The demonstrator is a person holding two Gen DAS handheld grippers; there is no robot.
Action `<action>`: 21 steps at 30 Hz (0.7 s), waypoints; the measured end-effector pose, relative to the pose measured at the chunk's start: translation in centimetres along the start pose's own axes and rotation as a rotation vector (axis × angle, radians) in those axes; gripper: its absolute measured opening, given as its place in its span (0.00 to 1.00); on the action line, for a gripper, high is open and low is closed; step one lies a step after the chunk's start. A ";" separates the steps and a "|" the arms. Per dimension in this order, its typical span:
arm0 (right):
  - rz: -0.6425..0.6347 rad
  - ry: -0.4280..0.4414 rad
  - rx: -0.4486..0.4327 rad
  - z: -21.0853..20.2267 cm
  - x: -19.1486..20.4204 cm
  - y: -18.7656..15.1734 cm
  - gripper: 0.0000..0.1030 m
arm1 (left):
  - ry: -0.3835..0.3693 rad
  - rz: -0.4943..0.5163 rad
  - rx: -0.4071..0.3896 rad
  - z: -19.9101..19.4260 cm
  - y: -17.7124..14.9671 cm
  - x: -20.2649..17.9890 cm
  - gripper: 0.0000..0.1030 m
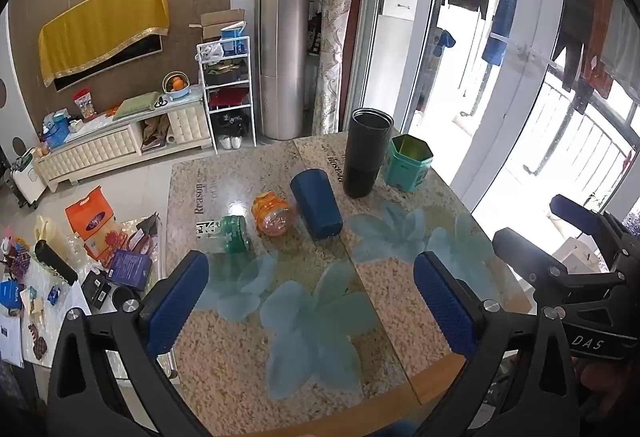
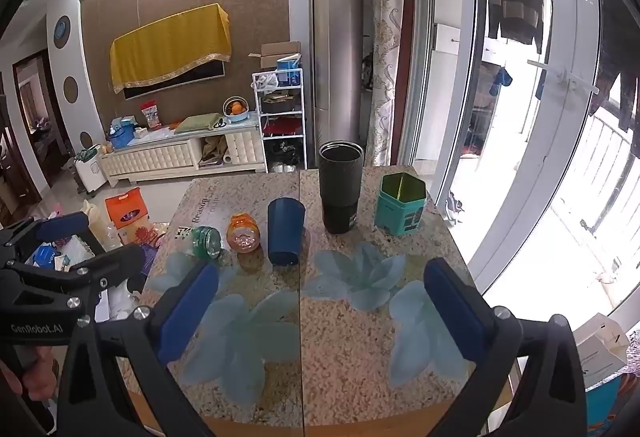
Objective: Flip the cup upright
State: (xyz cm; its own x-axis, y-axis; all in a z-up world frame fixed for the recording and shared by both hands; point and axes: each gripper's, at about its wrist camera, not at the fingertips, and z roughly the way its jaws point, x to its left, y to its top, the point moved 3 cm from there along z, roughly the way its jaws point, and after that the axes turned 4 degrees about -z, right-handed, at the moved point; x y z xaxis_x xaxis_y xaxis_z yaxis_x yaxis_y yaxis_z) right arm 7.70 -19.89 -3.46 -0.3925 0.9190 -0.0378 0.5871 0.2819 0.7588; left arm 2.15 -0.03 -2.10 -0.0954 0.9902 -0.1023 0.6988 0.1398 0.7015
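Cup (image 1: 316, 203) lies on its side on the worktop (image 1: 400, 297), between the orange jar (image 1: 272, 214) and black tumbler (image 1: 367, 153). Both our grippers, left (image 1: 312, 303) and right (image 2: 320, 311), hang wide open, holding nothing. We think the round cup may roll away or bump the jar.

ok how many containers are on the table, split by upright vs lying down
Upright: 2 – black tumbler, teal tin
Lying down: 3 – blue cup, orange jar, green jar
Total: 5

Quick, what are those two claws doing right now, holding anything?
Left claw: open, holding nothing, above the table.
Right claw: open, holding nothing.
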 end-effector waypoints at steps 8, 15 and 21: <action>0.006 0.004 -0.002 0.0 0.0 -0.1 1.00 | -0.012 0.006 -0.005 0.0 0.2 -0.1 1.00; 0.006 0.005 -0.003 0.0 -0.1 0.0 1.00 | 0.002 -0.003 -0.008 -0.1 -0.7 -0.4 1.00; 0.008 0.008 -0.006 0.2 -0.2 -0.1 1.00 | 0.004 -0.010 -0.010 -0.1 -0.5 0.0 1.00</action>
State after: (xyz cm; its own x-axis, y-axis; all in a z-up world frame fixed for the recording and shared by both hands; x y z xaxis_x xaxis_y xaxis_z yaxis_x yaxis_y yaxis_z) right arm 7.85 -20.01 -3.66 -0.3934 0.9190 -0.0268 0.5861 0.2732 0.7628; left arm 1.75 -0.09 -2.33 -0.1054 0.9888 -0.1061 0.6911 0.1495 0.7071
